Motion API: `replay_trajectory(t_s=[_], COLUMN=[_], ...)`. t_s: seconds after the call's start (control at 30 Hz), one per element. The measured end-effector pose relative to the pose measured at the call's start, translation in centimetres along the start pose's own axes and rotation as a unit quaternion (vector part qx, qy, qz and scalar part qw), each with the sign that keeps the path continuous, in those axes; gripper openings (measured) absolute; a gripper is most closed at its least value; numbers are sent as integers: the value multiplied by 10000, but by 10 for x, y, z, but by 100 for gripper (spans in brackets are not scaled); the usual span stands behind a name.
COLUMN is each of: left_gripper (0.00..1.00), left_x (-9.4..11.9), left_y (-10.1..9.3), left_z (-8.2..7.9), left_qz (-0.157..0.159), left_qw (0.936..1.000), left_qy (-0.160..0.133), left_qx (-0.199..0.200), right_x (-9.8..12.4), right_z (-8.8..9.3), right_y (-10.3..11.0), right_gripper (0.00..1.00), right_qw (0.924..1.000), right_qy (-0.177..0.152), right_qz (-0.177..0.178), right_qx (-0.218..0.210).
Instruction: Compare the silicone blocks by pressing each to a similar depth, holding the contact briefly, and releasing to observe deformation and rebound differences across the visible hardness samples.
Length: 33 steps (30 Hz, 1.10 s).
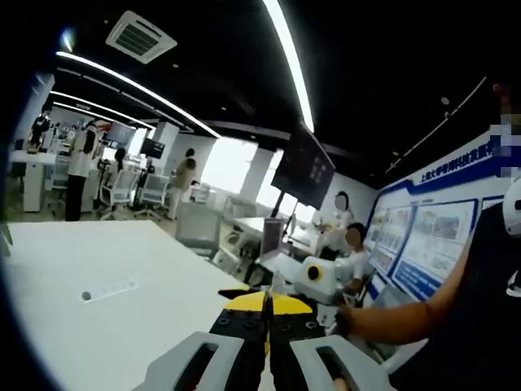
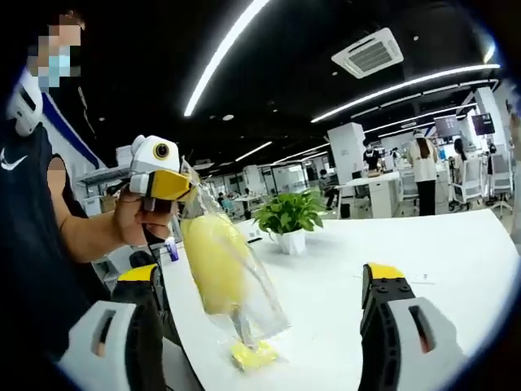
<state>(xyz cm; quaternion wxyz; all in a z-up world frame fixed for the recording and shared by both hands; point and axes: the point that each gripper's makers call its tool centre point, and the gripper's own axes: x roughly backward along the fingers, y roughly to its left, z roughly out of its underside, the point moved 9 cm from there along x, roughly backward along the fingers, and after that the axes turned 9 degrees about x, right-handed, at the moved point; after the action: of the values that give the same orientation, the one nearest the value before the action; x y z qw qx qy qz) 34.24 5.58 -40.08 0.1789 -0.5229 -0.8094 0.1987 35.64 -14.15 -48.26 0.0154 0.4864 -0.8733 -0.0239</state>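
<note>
**Left gripper lifts a clear bag of yellow blocks over the table**

In the right gripper view, the left gripper (image 2: pixel 181 189) is up in the air at the left, gripped by a hand (image 2: pixel 134 218), and a clear bag (image 2: pixel 232 273) hangs from its tip. Its jaws are clenched on the bag's top edge. Inside the bag sits a long yellow block (image 2: pixel 213 262), and lower down a smaller yellow piece (image 2: pixel 254 355) rests at the bag's bottom, right where the bag meets the white table (image 2: pixel 456 252) near its left edge. The plastic glares and creases, so how many blocks are in there is hard to make out.

The right gripper (image 2: pixel 264 326) stands wide, released, its two jaws rising on either side of the bag without touching it. Both jaws are cut off at the bottom of the view.

Beyond the bag, a potted plant (image 2: pixel 289 218) stands on the table toward its far left corner.

Over to the left gripper view: the left gripper's (image 1: pixel 267 326) yellow-tipped jaws are pressed together at bottom centre. The bag itself is hidden there; only a sliver of something pale shows at the tips. The table (image 1: pixel 98 269) stretches off to the left, with a small clear item (image 1: pixel 110 291) lying flat on it, too faint to identify. A bare arm (image 1: pixel 407 314) crosses in from the right, its hand tucked behind the jaws.
</note>
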Motion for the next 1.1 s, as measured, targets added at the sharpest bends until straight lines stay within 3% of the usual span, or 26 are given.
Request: replay_trajectory(t_s=[0.13, 0.27, 0.37, 0.5, 1.1], left_gripper=[0, 0, 0, 0, 0], left_x=[-2, -4, -6, -10, -20], left_y=[0, 1, 3, 4, 19], left_z=[1, 0, 0, 3, 17], left_qz=[-13, -25, -42, -96, -146], left_qw=[10000, 10000, 9999, 9997, 9983], left_qy=[18, 4, -33, -6, -104], left_qx=[27, 79, 152, 205, 554], right_x=[10, 19, 27, 37, 69], right_z=[5, 9, 12, 20, 37], right_y=[-10, -15, -18, -22, -26], right_gripper=[96, 96, 96, 96, 96], right_qw=[9991, 9986, 9970, 9955, 9899], right_qy=[111, 51, 107, 220, 279], right_qz=[386, 522, 720, 900, 1351], right_qx=[138, 70, 266, 185, 312])
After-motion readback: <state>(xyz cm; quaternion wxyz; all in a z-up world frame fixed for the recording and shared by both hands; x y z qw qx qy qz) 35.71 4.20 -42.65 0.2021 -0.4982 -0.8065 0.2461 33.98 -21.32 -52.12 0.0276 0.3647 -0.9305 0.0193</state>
